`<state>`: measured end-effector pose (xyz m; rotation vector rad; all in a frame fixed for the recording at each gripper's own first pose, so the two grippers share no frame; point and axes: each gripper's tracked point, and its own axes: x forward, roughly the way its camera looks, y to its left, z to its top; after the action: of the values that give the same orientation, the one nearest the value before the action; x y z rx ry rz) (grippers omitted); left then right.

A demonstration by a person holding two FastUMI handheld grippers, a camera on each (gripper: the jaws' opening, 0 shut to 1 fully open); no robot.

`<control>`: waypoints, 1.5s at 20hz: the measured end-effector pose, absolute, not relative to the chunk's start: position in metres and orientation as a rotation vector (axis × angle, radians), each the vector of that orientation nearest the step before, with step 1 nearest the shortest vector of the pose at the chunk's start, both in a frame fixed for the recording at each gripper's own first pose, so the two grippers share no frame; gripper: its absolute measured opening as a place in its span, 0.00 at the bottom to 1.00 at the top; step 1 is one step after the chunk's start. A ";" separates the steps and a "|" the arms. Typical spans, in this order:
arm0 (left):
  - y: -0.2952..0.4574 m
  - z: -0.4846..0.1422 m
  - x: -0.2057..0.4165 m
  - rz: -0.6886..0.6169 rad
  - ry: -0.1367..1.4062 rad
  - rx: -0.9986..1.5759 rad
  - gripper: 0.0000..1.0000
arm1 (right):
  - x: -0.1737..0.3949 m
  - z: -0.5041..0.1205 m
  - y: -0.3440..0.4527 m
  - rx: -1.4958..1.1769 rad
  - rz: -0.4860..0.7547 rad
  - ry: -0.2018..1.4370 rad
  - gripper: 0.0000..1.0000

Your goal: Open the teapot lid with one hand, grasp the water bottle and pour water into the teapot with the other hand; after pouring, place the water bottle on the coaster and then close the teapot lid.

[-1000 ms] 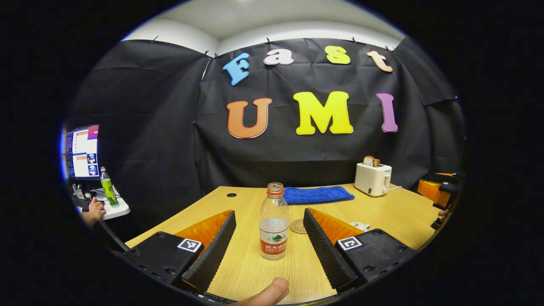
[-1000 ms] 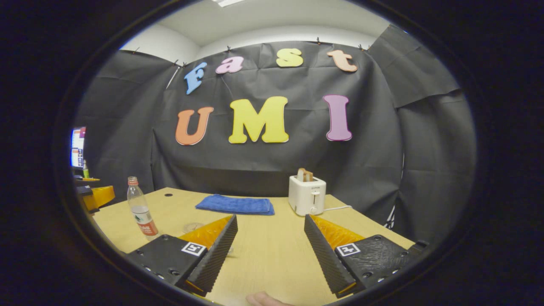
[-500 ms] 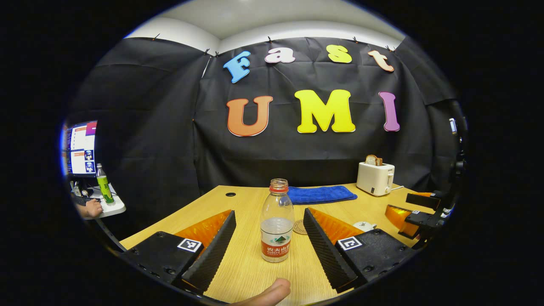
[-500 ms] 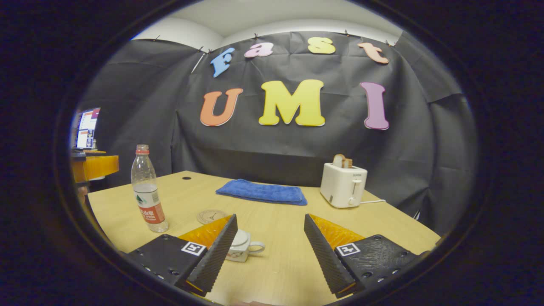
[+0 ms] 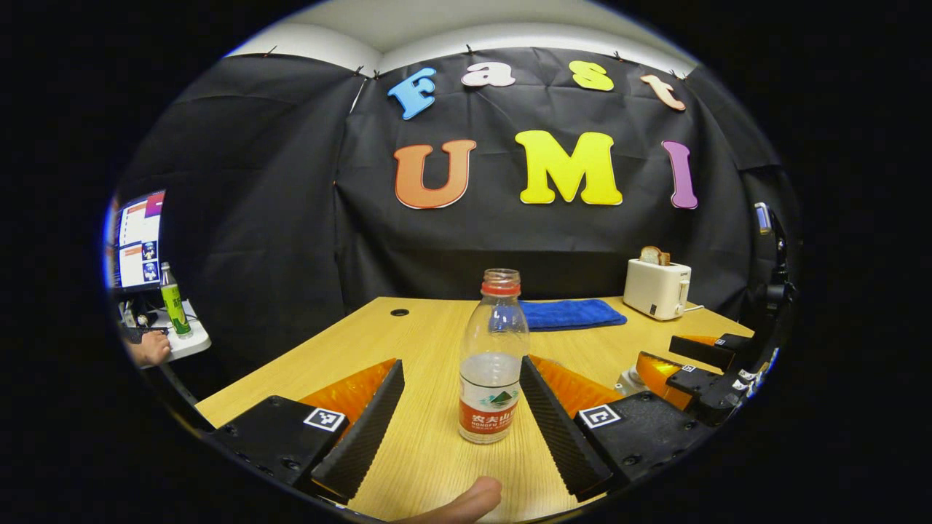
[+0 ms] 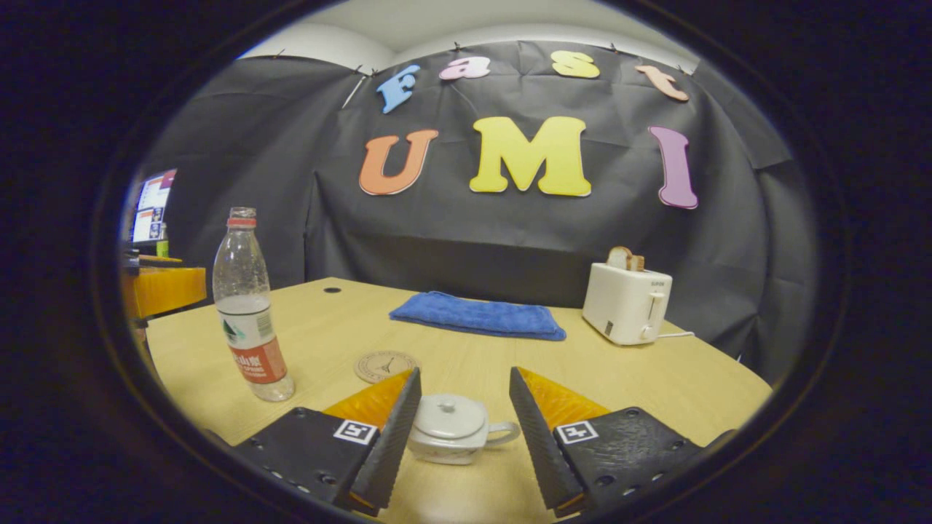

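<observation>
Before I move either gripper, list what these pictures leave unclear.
- Teapot, right gripper view: its left side and spout sit behind the right gripper's left finger, so the spout is unseen.
- Teapot in the left gripper view: just a sliver shows past the left gripper's right finger.
- Coaster, right gripper view: its near edge is cut off by that finger.
- Water bottle: clear plastic, so the exact water level is hard to read.

Printed label band, white above and red below with a green peak mark, around the water bottle; lettering too small to make out. Square black-and-white marker tags on both finger bases of the left gripper, likewise on the right gripper. Small dark wording on the toaster, too small to read. Faint tower drawing on the coaster.
</observation>
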<state>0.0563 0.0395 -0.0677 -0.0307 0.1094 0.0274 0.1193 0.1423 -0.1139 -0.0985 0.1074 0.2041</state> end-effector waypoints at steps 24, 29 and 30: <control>0.026 -0.114 0.078 -0.079 0.169 -0.097 1.00 | 0.121 -0.107 0.147 -0.052 0.224 0.109 0.00; 0.017 -0.124 0.086 -0.130 0.144 -0.088 1.00 | 0.097 -0.082 0.133 -0.136 0.183 0.013 0.00; 0.017 -0.123 0.087 -0.128 0.128 -0.084 1.00 | 0.094 -0.080 0.131 -0.145 0.181 0.002 0.00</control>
<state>0.0866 0.0171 -0.1228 -0.0842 0.1282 -0.1283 0.0936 0.1314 -0.0804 -0.1453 0.0024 0.1815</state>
